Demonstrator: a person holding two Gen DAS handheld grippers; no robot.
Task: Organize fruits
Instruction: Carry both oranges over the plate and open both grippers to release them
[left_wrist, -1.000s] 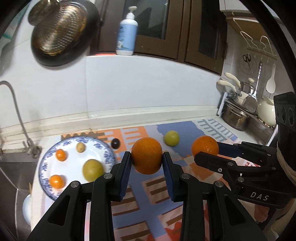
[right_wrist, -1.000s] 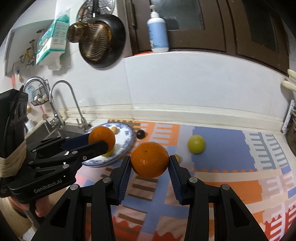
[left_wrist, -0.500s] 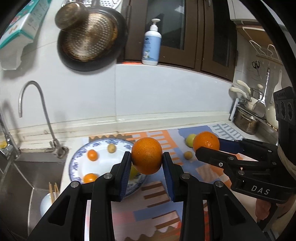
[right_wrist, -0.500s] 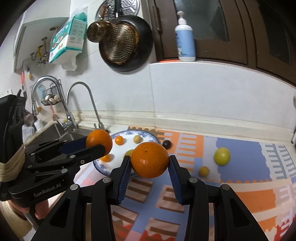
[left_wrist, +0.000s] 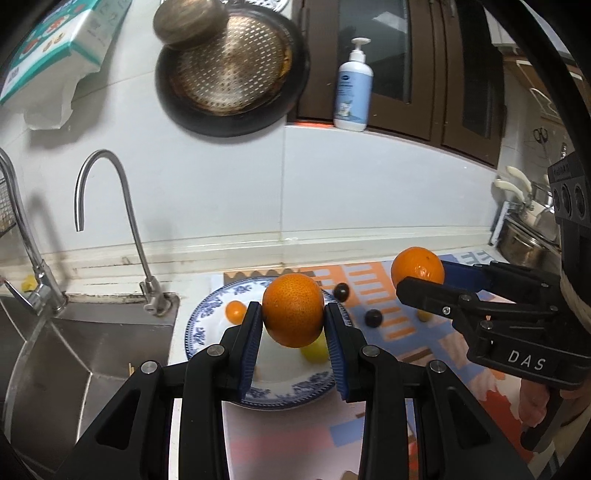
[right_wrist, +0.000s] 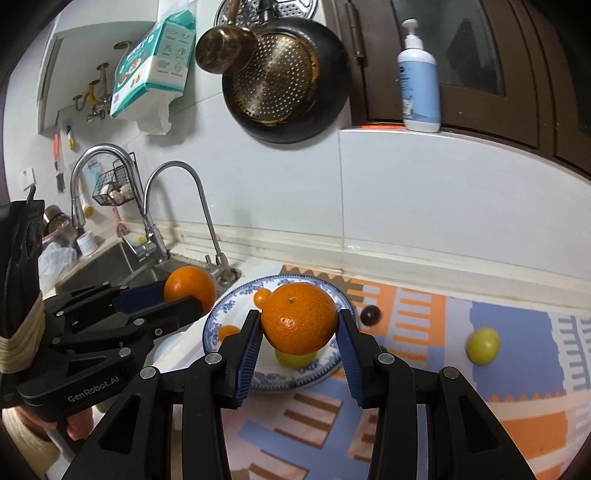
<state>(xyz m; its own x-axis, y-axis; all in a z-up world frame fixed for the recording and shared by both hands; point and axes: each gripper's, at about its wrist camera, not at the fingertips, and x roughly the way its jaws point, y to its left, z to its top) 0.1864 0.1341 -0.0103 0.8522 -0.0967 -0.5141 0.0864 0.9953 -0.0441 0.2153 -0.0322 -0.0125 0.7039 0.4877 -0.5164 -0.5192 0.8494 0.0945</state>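
Note:
My left gripper is shut on a large orange and holds it above the blue-patterned plate. My right gripper is shut on a second orange, also above the plate. Each gripper shows in the other's view, the right one and the left one. On the plate lie small orange fruits and a yellow-green fruit. A dark plum and a green fruit lie on the patterned mat.
A steel sink with two taps lies left of the plate. A pan hangs on the wall and a soap bottle stands on the ledge. Pots stand at the far right.
Both grippers have moved left with their oranges, from over the mat to over the plate. The sink and taps have come into view.

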